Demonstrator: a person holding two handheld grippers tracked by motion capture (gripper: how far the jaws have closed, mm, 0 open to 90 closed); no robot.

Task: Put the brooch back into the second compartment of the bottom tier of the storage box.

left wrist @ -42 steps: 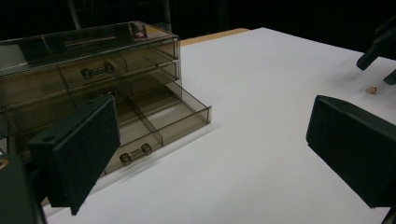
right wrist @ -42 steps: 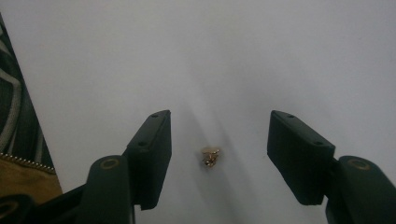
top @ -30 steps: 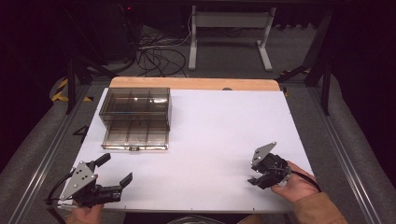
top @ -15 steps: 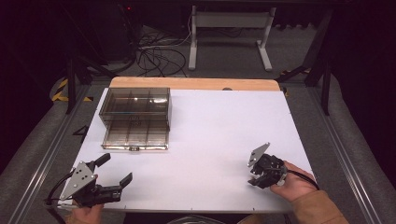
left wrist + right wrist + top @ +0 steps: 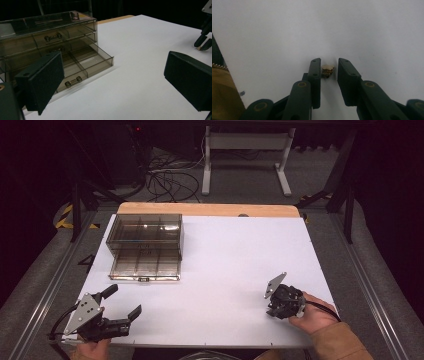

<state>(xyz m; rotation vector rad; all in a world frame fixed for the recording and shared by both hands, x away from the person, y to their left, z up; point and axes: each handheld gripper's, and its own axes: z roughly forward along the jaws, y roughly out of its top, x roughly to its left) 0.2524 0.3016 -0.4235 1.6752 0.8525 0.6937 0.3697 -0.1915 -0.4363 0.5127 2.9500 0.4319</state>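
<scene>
Smoked, see-through plastic forms the drawer box [image 5: 145, 245] at the far left of the white counter [image 5: 225, 250]: a squared cabinet with thin partition walls and small metal bar handles, its lowest drawer [image 5: 82, 66] pulled out toward the near edge. Just inside the near-left corner the left tool [image 5: 122, 302] lies low in a hand, its flat, matte black jaws spread wide with nothing between them; a grey three-cornered plate sits on top and a cable trails off the counter's edge. Between this tool and the box runs a strip of bare, smooth surface. The broad middle of the counter is unbroken white, giving free room across to the right side. There the right tool [image 5: 271, 306], held in a hand [image 5: 312, 312] with a tan sleeve, tips down near the right near corner. Its jaws stand narrow, with a small brass nut [image 5: 327, 70] between them, resting on the counter; one pad [image 5: 315, 72] is at the nut's side, the other stands a little apart. A pale wooden strip [image 5: 210, 209] borders the far edge.
</scene>
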